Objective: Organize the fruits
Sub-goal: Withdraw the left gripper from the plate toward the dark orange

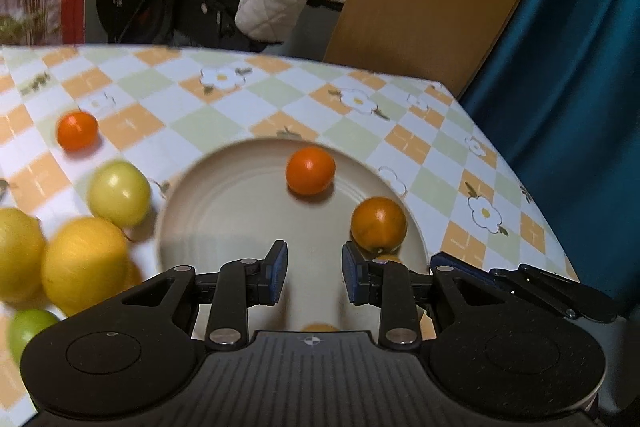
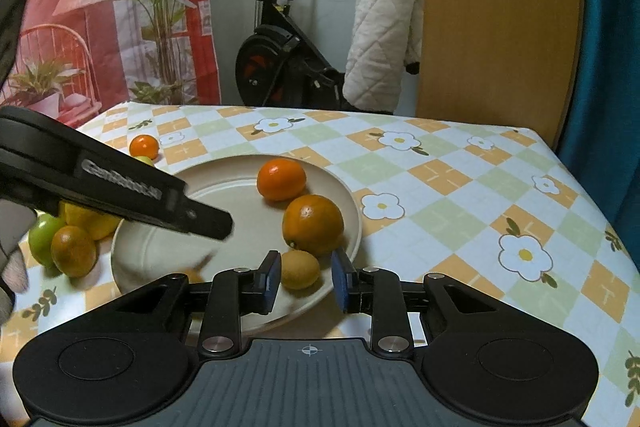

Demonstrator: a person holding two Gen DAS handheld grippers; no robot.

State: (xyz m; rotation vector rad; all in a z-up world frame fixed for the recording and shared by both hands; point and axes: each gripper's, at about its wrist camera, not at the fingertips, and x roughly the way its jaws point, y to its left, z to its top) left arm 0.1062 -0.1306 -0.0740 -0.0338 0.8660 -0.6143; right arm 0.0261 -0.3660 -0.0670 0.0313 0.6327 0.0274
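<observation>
A beige plate (image 1: 224,195) (image 2: 168,251) sits on the checked tablecloth. It holds a small orange (image 1: 310,171) (image 2: 281,179), a larger orange (image 1: 379,225) (image 2: 313,225) and a small yellow fruit (image 2: 300,269). My right gripper (image 2: 305,277) is open, its pads on either side of the yellow fruit, not touching it. My left gripper (image 1: 314,273) is open and empty above the plate's near part; it also shows in the right wrist view (image 2: 208,223). Left of the plate lie yellow lemons (image 1: 84,263), a pale green fruit (image 1: 119,193), a green fruit (image 1: 28,333) and a small orange (image 1: 77,130).
A brownish orange fruit (image 2: 73,251) lies left of the plate. The table's far edge (image 1: 280,55) and right edge (image 1: 532,195) are close. Beyond stand an exercise bike (image 2: 280,55), a wooden panel (image 2: 496,19) and a blue curtain (image 1: 580,67).
</observation>
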